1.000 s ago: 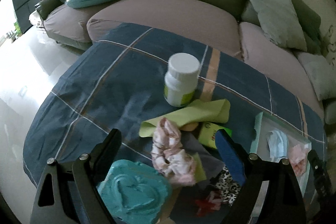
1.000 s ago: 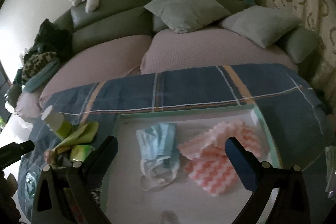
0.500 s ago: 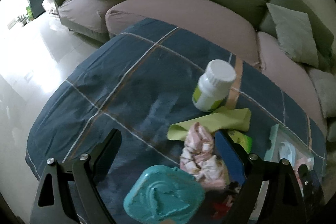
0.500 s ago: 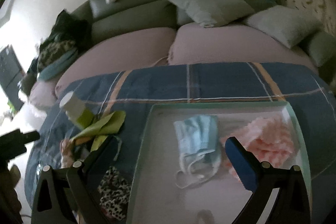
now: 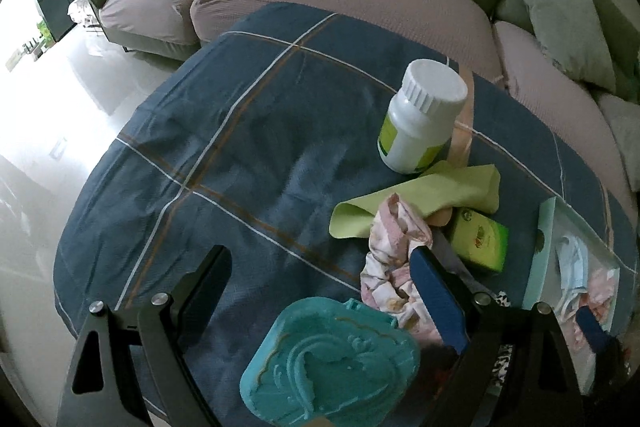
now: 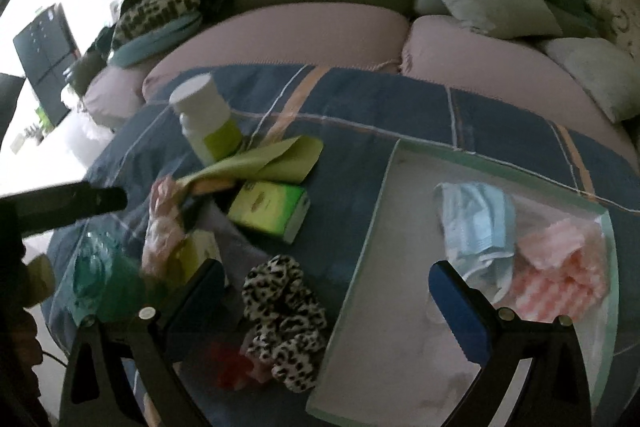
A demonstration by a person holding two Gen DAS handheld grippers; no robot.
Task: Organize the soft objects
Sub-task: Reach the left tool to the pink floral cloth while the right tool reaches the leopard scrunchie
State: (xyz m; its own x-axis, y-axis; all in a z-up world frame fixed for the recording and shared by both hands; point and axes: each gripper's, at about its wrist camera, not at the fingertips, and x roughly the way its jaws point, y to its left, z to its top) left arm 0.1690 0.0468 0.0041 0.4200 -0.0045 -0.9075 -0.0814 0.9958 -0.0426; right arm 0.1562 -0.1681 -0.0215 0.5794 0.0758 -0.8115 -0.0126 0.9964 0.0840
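scrunchie [image 6: 286,323]: leopard-print, crumpled | beside tray [image 6: 372,219] | untouched

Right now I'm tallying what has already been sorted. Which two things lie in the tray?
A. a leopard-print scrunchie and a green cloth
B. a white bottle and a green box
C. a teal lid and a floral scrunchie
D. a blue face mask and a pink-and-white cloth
D: the blue face mask and the pink-and-white cloth lie inside the tray; the rest sits outside it on the blanket.

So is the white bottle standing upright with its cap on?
Upright and capped: the white bottle stands on its base on the blue cloth, ribbed white cap on top.
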